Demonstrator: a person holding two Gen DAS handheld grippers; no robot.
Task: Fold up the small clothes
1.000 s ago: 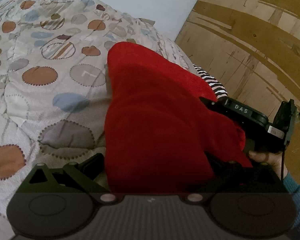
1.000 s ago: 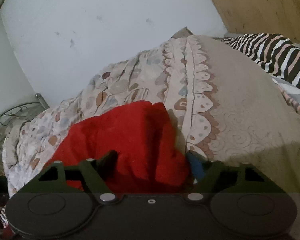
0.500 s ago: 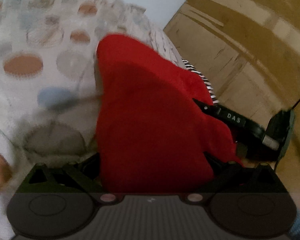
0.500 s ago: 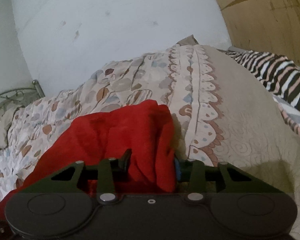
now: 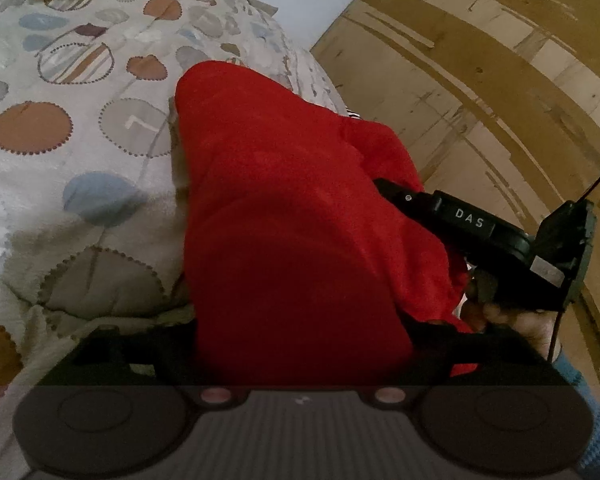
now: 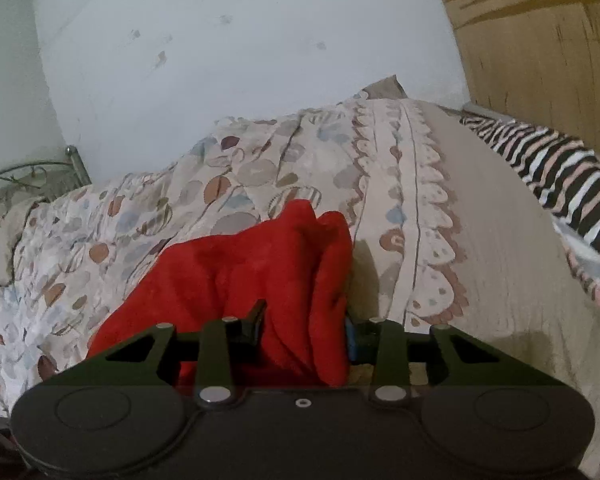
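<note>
Left hand-held gripper [image 5: 304,344], seen from its own wrist camera: jaws set wide, with a thick bunch of the red fleece garment [image 5: 296,216] filling the gap between them. These jaws have just been closing in on the fabric; the cloth hides the pads, so whether they press on it cannot be told. The garment rises from the gripper as a soft mound and drapes over the patterned quilt [image 5: 64,128] on the bed, whose print shows brown, blue and grey circles.

Right hand-held gripper [image 6: 304,332], wrist view: jaws drawn in and pinching a gathered fold of the same red garment [image 6: 260,268], the blue pad [image 6: 351,340] of one finger lying against the cloth's right edge. These jaws, too, have just been closing, with the fabric between them. From here the garment trails left and down across the quilt [image 6: 204,184], beside its scalloped border band.

In the left wrist view the right hand-held gripper [image 5: 388,190] enters from the right, its black body lettered "DAS", tips buried in the red cloth; a hand [image 5: 516,320] grips it, a blue knitted sleeve [image 5: 596,420] below.

Surroundings: a zebra-striped cloth [image 6: 560,176] at the bed's far side, a pale wall [image 6: 240,52], wooden panelling [image 5: 480,72], and a metal bed frame [image 6: 28,176].
</note>
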